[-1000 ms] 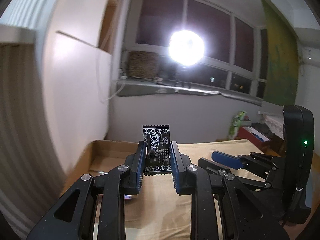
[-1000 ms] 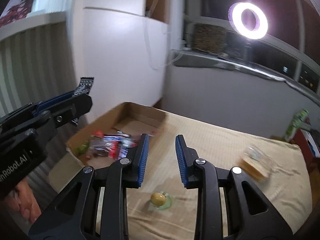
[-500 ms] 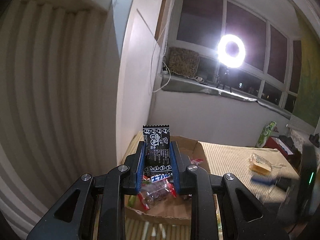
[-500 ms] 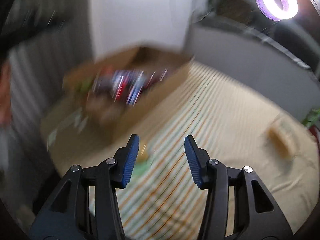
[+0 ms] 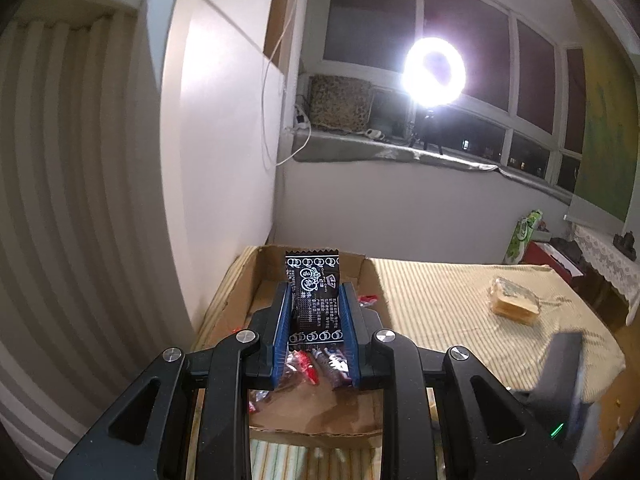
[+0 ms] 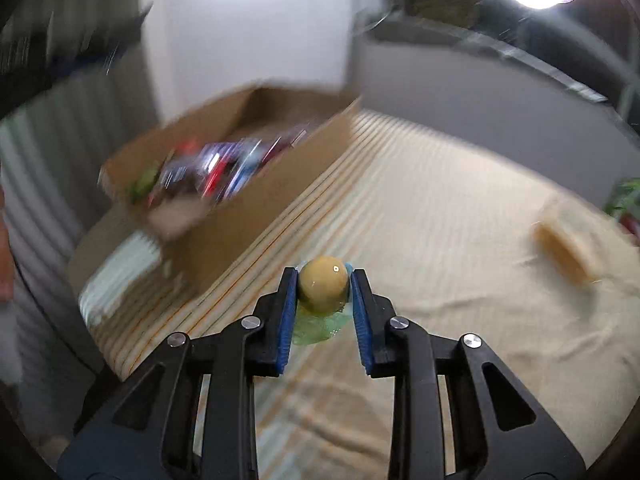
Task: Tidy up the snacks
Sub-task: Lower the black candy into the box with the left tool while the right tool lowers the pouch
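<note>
Left tool (image 5: 315,320), centre of frame, clamped on upright black snack packet (image 5: 313,300), poised above cardboard box (image 5: 370,276) of wrapped snacks. Risk: packet released early lands on box's near rim.

Right tool (image 6: 323,296), lower centre, jaws closing on round yellow candy (image 6: 323,286) in clear green wrapper, on striped cloth of table (image 6: 460,220). Risk: smooth ball squirts out, rolls. Box wall close at left; open cloth right; wrapped cake (image 6: 568,240) well apart.

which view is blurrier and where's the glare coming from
Right wrist view: motion-smeared, the cardboard box and its snacks streaked, only the yellow ball snack between the closing tool pads stays sharp. Left wrist view: mostly crisp, but the ring light blows out against the dark window.
</note>
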`<state>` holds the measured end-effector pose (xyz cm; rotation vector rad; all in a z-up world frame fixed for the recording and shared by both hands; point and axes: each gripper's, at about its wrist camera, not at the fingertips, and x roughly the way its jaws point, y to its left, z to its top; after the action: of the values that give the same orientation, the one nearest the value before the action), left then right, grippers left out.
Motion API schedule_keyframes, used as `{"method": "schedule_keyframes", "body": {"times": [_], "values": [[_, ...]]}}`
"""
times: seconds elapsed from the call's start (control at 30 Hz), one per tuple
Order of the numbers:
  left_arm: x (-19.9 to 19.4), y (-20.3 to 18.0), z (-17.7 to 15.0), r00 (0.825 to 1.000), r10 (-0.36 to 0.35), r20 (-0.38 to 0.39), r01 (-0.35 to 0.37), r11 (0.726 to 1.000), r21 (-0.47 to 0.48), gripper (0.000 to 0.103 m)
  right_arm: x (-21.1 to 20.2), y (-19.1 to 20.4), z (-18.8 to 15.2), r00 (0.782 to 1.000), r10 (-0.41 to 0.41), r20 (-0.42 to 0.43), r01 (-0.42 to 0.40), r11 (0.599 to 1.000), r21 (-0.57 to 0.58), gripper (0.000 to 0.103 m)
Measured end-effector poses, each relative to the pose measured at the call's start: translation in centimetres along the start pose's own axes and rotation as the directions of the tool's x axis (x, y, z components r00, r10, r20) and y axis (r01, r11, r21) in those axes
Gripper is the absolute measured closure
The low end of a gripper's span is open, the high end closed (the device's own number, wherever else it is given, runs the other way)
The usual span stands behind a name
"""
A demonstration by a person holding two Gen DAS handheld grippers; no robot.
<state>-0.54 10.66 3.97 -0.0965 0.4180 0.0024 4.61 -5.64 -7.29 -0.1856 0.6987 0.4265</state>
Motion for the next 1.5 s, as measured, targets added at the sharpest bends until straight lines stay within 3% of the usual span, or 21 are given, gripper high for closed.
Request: {"method": "schedule_keyframes", "body": {"times": [0.2, 0.33, 0.7, 0.97, 1.0, 1.07, 1.1, 1.13, 1.27, 1.33, 1.5], "values": [[-1.6, -0.7, 1.3, 0.998, -0.042, 0.055, 0.041, 0.999, 0.018, 0.081, -6.7, -0.4, 5.2, 0.98, -0.062, 0.188, 0.064, 0.998, -0.005, 0.076], [-2.7, -0.2, 1.9, 0.995, -0.046, 0.084, 0.044, 0.999, 0.022, 0.081, -6.9, 1.6, 7.5, 0.973, -0.036, 0.23, 0.047, 0.998, -0.043, 0.076], [-1.2, 4.5, 1.1, 0.998, 0.029, 0.051, -0.028, 0.999, -0.026, 0.081, -0.7, 7.2, 10.2, 0.979, 0.097, 0.179, -0.075, 0.989, -0.126, 0.076], [1.9, 6.3, 0.1, 0.999, 0.053, -0.006, -0.053, 0.998, -0.046, 0.081, 2.7, 8.1, 11.2, 0.978, 0.131, 0.162, -0.108, 0.984, -0.142, 0.074], [2.2, 6.1, 0.0, 0.999, 0.051, -0.012, -0.052, 0.998, -0.045, 0.081, 3.4, 7.9, 11.2, 0.979, 0.136, 0.152, -0.115, 0.983, -0.142, 0.073], [2.9, 5.8, -0.2, 0.999, 0.046, -0.026, -0.047, 0.998, -0.042, 0.081, 4.6, 7.8, 10.9, 0.984, 0.136, 0.113, -0.119, 0.982, -0.149, 0.054], [3.5, 5.6, -0.4, 0.998, 0.044, -0.04, -0.046, 0.998, -0.039, 0.081, 5.5, 7.7, 10.6, 0.989, 0.115, 0.095, -0.1, 0.984, -0.148, 0.052], [4.3, 5.5, -0.8, 0.997, 0.048, -0.067, -0.051, 0.998, -0.035, 0.079, 5.8, 7.4, 10.4, 0.99, 0.1, 0.096, -0.086, 0.986, -0.142, 0.052], [5.3, 5.6, -1.6, 0.989, 0.114, -0.099, -0.118, 0.992, -0.036, 0.039, 5.6, 6.0, 9.7, 0.989, 0.101, 0.11, -0.09, 0.991, -0.103, 0.051], [5.0, 5.5, -1.6, 0.991, 0.103, -0.086, -0.107, 0.993, -0.042, 0.031, 5.1, 5.7, 9.7, 0.988, 0.1, 0.117, -0.088, 0.991, -0.105, 0.051], [3.1, 4.8, -0.9, 0.993, 0.112, -0.046, -0.113, 0.993, -0.031, 0.027, 2.6, 5.8, 9.8, 0.982, 0.086, 0.166, -0.069, 0.992, -0.107, 0.05]]}}
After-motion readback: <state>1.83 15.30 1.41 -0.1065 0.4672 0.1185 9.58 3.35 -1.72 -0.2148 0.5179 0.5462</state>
